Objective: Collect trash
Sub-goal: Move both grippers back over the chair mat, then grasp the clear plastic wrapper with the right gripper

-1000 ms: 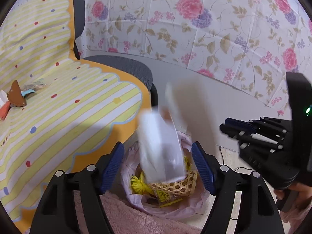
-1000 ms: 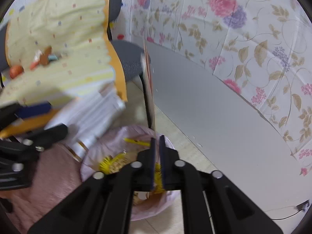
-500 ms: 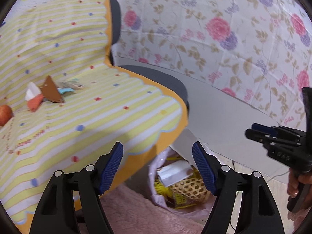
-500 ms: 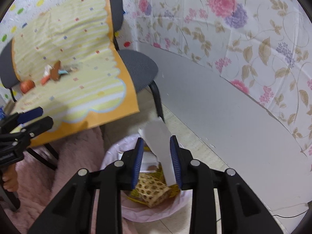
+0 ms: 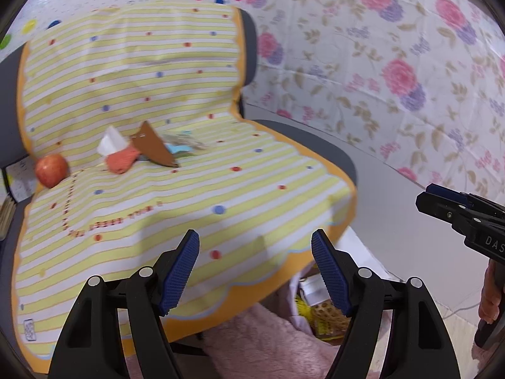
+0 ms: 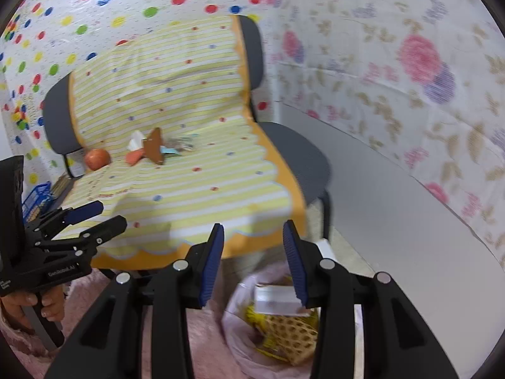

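Observation:
A small pile of trash lies at the back of the striped yellow cloth (image 5: 195,202): a brown card piece (image 5: 153,145), an orange scrap (image 5: 121,161), a white tissue (image 5: 110,140) and bluish wrappers (image 5: 181,145). The pile also shows in the right wrist view (image 6: 153,150). My left gripper (image 5: 255,268) is open and empty above the cloth's front edge. My right gripper (image 6: 253,260) is open and empty above the pink-lined trash bin (image 6: 240,325), which holds a white box (image 6: 276,298), yellow wrappers and a mesh sleeve.
A red apple (image 5: 52,170) lies left of the pile, also in the right wrist view (image 6: 97,159). The cloth covers grey chairs (image 6: 293,154). A pink fluffy rug (image 5: 268,347) lies below. A grey board (image 6: 394,221) leans on the floral wall. A blue crate (image 6: 36,197) sits far left.
The white box and flat card I held have dropped into the bin. Both grippers opened, lifted away from the bin and swung left toward the cloth and the trash pile.

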`<action>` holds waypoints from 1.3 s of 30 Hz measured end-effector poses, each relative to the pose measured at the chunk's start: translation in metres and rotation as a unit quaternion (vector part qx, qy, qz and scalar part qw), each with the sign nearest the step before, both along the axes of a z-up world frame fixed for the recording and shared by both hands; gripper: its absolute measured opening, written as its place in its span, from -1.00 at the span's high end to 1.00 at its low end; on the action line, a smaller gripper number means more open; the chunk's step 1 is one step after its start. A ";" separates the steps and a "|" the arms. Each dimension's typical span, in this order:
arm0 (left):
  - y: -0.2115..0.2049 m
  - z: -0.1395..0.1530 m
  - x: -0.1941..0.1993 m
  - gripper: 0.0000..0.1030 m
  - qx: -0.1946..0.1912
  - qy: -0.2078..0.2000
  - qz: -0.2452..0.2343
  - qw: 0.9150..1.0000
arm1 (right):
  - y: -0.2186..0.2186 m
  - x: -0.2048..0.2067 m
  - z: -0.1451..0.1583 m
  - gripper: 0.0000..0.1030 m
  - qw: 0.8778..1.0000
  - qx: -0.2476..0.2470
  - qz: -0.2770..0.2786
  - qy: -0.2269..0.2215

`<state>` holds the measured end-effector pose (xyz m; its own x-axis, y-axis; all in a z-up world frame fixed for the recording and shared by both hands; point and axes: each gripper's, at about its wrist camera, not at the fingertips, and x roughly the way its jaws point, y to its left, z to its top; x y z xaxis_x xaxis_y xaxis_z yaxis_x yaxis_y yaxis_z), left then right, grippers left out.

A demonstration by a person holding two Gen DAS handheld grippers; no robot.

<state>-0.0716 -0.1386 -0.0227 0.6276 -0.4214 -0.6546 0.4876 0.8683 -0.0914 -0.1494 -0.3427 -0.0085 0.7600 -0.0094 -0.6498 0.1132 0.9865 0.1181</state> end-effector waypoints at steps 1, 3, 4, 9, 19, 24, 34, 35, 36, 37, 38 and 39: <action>0.006 0.000 0.002 -0.44 0.002 0.000 0.008 1.000 | 0.006 0.006 0.000 0.25 1.000 -0.001 0.010 -0.001; 0.015 0.000 0.007 -0.46 0.004 0.000 0.023 1.000 | 0.015 0.018 0.000 0.24 1.000 -0.001 0.025 -0.001; 0.020 0.001 0.010 -0.46 0.005 -0.001 0.032 0.999 | 0.020 0.025 0.000 0.22 0.999 0.000 0.033 -0.001; 0.048 0.004 0.028 -0.46 0.012 -0.010 0.079 0.997 | 0.042 0.055 -0.001 0.09 0.998 -0.014 0.065 -0.002; 0.101 0.010 0.065 -0.53 0.020 -0.019 0.163 0.986 | 0.065 0.113 -0.014 -0.12 0.994 -0.038 0.106 0.015; 0.115 0.011 0.087 -0.53 0.022 -0.021 0.184 0.982 | 0.073 0.152 -0.022 -0.13 0.991 -0.052 0.123 0.020; 0.114 -0.004 0.146 -0.54 0.036 -0.003 0.199 0.979 | 0.091 0.244 -0.054 -0.13 0.980 -0.102 0.167 0.045; 0.114 -0.006 0.151 -0.54 0.036 -0.001 0.201 0.979 | 0.094 0.252 -0.058 -0.13 0.978 -0.111 0.172 0.051; 0.114 -0.008 0.157 -0.54 0.036 0.002 0.202 0.979 | 0.096 0.258 -0.062 -0.13 0.975 -0.118 0.177 0.056; 0.114 -0.009 0.160 -0.54 0.036 0.004 0.202 0.979 | 0.098 0.265 -0.065 -0.13 0.973 -0.126 0.181 0.061; 0.114 -0.010 0.164 -0.54 0.035 0.005 0.203 0.978 | 0.100 0.271 -0.069 -0.13 0.971 -0.135 0.186 0.066; 0.115 -0.011 0.169 -0.54 0.035 0.008 0.205 0.978 | 0.104 0.278 -0.072 -0.13 0.967 -0.145 0.194 0.072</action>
<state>0.0972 -0.0237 -0.0334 0.7246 -0.0898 -0.6833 0.0955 0.9950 -0.0295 0.1283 -0.2391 -0.0809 0.6444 0.0605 -0.7623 -0.2784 0.9470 -0.1603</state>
